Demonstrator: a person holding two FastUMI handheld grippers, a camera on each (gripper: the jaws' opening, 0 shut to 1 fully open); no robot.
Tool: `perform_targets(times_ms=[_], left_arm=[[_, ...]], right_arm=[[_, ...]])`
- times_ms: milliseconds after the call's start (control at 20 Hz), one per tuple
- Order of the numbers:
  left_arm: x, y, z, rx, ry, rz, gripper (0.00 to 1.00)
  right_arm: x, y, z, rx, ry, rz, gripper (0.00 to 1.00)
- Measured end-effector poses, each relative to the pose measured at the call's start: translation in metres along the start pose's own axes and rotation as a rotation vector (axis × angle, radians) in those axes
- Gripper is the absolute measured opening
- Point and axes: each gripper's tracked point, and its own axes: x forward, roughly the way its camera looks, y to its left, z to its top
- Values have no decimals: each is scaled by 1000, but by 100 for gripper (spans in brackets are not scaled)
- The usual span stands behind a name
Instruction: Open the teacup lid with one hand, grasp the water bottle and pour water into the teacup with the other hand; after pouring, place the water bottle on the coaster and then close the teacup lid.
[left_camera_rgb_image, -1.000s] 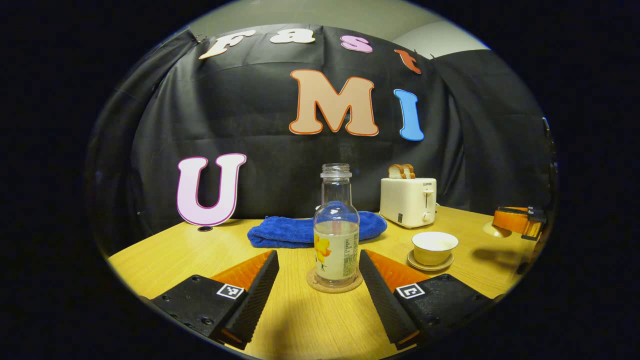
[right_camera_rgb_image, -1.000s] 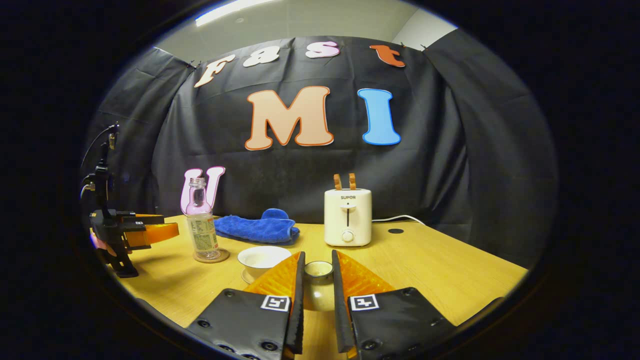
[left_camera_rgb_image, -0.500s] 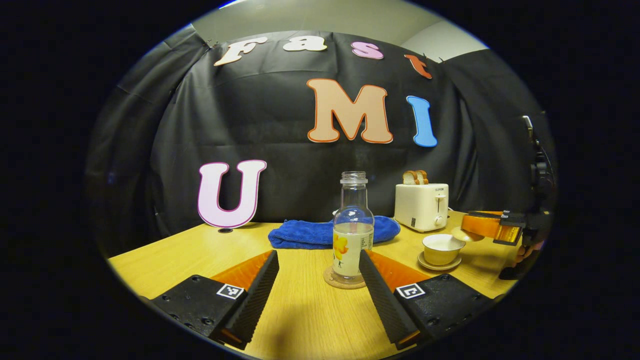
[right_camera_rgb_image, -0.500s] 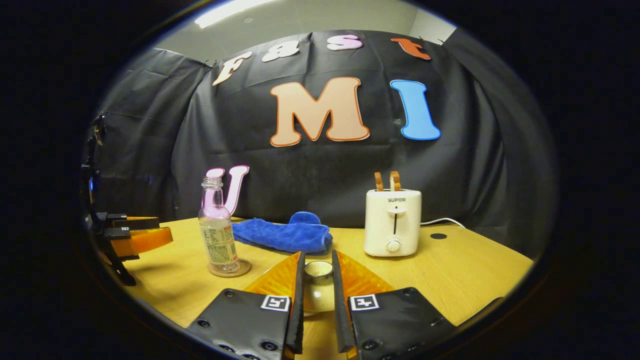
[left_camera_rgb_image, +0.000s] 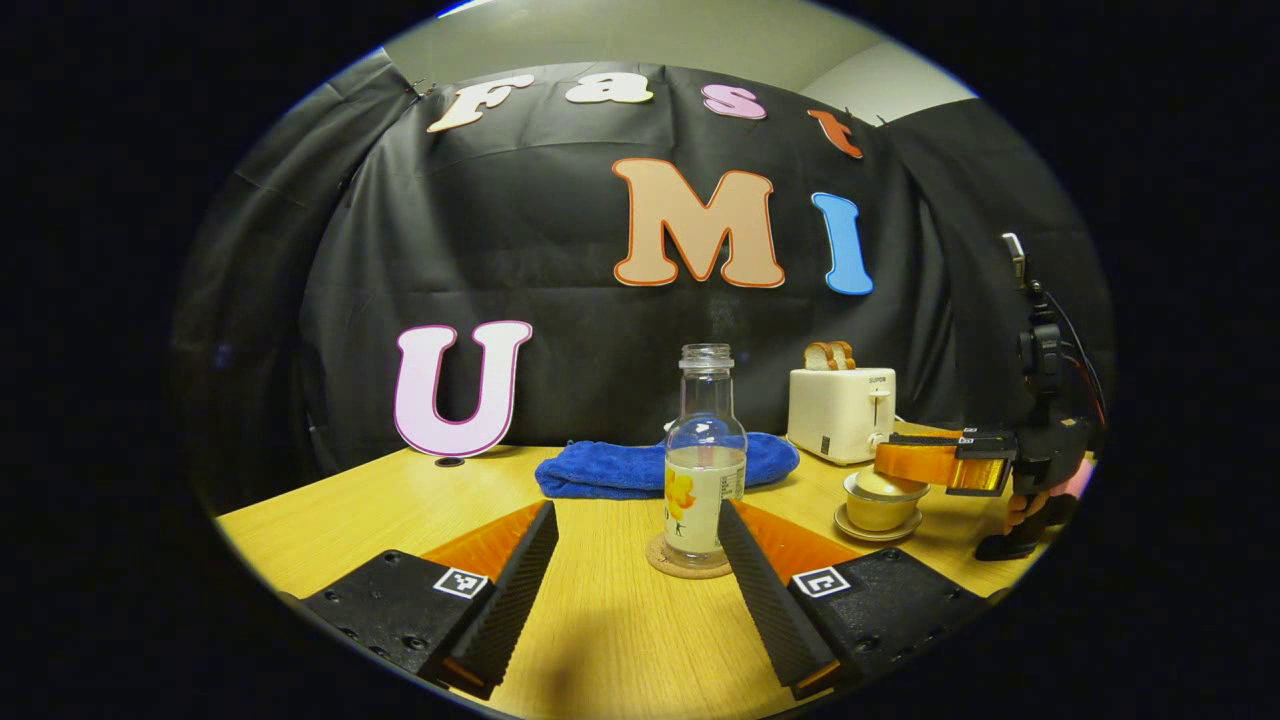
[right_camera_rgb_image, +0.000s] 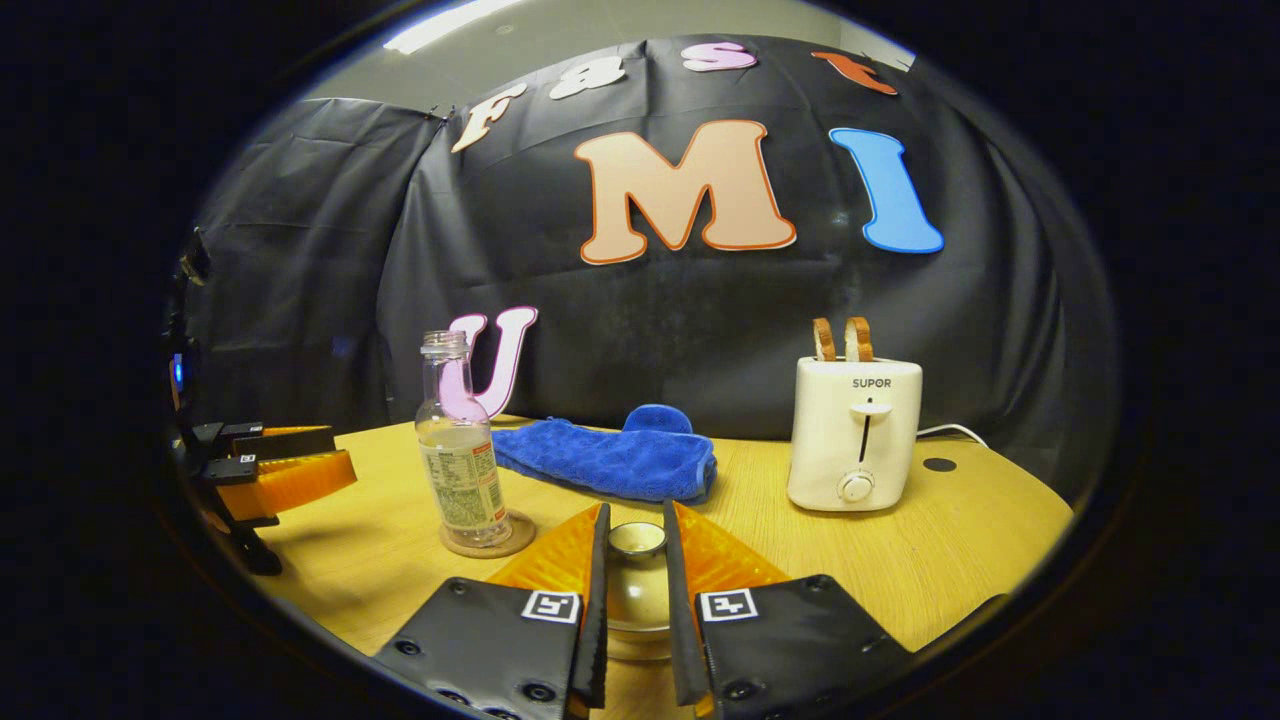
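Glass water bottle (left_camera_rgb_image: 705, 455) upright on cork coaster (left_camera_rgb_image: 688, 557), ahead between fingers of wide-open, empty left claw (left_camera_rgb_image: 637, 578). Right claw (right_camera_rgb_image: 634, 600) clamped on teacup lid (right_camera_rgb_image: 636, 585), over teacup (left_camera_rgb_image: 880, 510).

In the right gripper view, the two fingers of the right gripper (right_camera_rgb_image: 636, 590) cover the sides of the pale round teacup lid (right_camera_rgb_image: 637, 580). The cup under it is hidden.

In the left gripper view, the right gripper (left_camera_rgb_image: 905, 465) covers the top of the small cream teacup (left_camera_rgb_image: 878, 505), so I cannot tell if the lid touches it. The clear glass water bottle (left_camera_rgb_image: 705, 450) hides part of the folded blue cloth (left_camera_rgb_image: 610, 468).
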Motion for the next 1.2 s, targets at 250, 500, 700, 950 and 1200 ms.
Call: perform_targets(times_ms=[250,500,700,950,1200], left_arm=[[0,0,-1,0,0,-1,94],[0,-2,-1,-2,0,-10,94],[-1,-3,-1,-2,-1,-14,94],[0,-3,-1,-2,-1,-14,94],[-1,-2,-1,-2,-2,-13,94]], right_arm=[[5,-1,-6,4,45,-3,31],[4,-6,-8,14,53,-16,46],[-1,-7,-11,13,68,-20,75],[-25,-10,4,3,-31,-43,94],[-56,-27,11,-2,-107,-120,91]])
